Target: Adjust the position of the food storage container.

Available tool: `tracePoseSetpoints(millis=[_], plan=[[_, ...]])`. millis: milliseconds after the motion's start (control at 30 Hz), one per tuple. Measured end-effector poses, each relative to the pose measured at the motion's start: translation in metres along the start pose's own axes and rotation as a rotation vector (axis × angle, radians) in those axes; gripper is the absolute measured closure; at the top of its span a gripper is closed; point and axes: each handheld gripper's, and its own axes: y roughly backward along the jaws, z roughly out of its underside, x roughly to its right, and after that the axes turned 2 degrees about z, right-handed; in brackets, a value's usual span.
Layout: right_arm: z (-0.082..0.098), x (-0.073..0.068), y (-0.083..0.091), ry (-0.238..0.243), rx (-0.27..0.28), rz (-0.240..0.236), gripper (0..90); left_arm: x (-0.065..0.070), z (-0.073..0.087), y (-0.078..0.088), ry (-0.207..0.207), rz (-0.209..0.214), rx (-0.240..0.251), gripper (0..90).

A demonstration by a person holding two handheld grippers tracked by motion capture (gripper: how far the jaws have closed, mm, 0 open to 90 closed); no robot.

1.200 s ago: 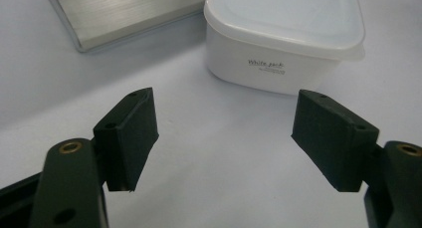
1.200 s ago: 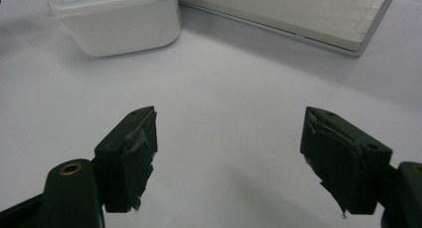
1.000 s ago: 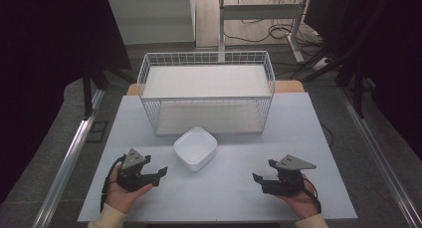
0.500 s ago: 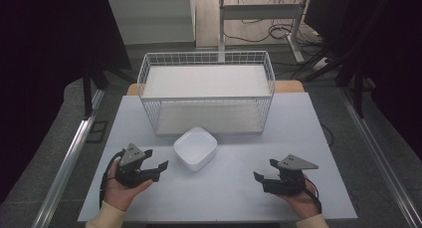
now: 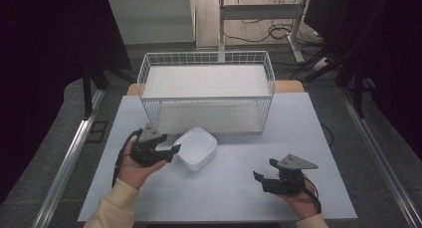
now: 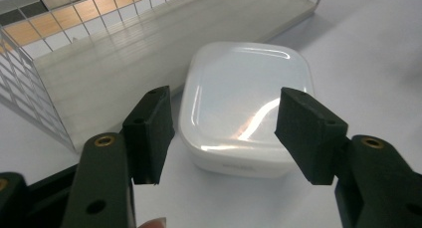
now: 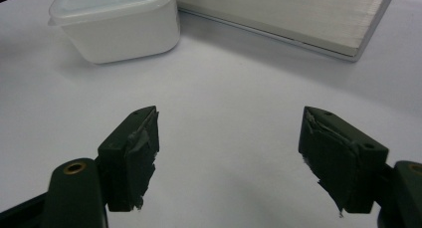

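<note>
Sitting on the white bench [image 5: 239, 188] just in front of the white wire basket [image 5: 206, 68], the white square plastic container with rounded corners and a translucent lid [image 5: 196, 148] lies right beside your left gripper [image 5: 166, 151]. In the left gripper view that gripper's jaws stand wide, one to each side of the container [image 6: 247, 106], apart from it and nearer the camera than its closest wall. Your right gripper [image 5: 266, 180] rests well apart on the other side of the bench, jaws also wide and holding nothing; its view shows the container [image 7: 115, 23] farther off.

The container looks light and probably empty, so it should lift easily. Its glossy walls and lid seem slippery, and thin plastic like this may flex under a hard squeeze. You would likely do best to take it across two opposite side walls, below the lid's rim, so the lip helps stop it sliding. Closing on the lid alone could pop it off.
</note>
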Motion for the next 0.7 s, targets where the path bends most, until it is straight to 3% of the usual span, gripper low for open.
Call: tracePoseSetpoints(millis=[200,400,700], plan=[[0.000,0.000,-0.001,0.000,-0.006,0.002,24.4,-0.010,-0.013,-0.014,-0.021,-0.021,-0.036,42.7],[0.001,0.001,-0.002,0.004,-0.009,0.008,24.4,-0.022,-0.016,-0.031,-0.011,-0.028,-0.074,50.6],[0.001,0.002,-0.003,0.002,-0.012,0.013,24.4,-0.037,-0.020,-0.056,0.015,-0.046,-0.129,81.3]])
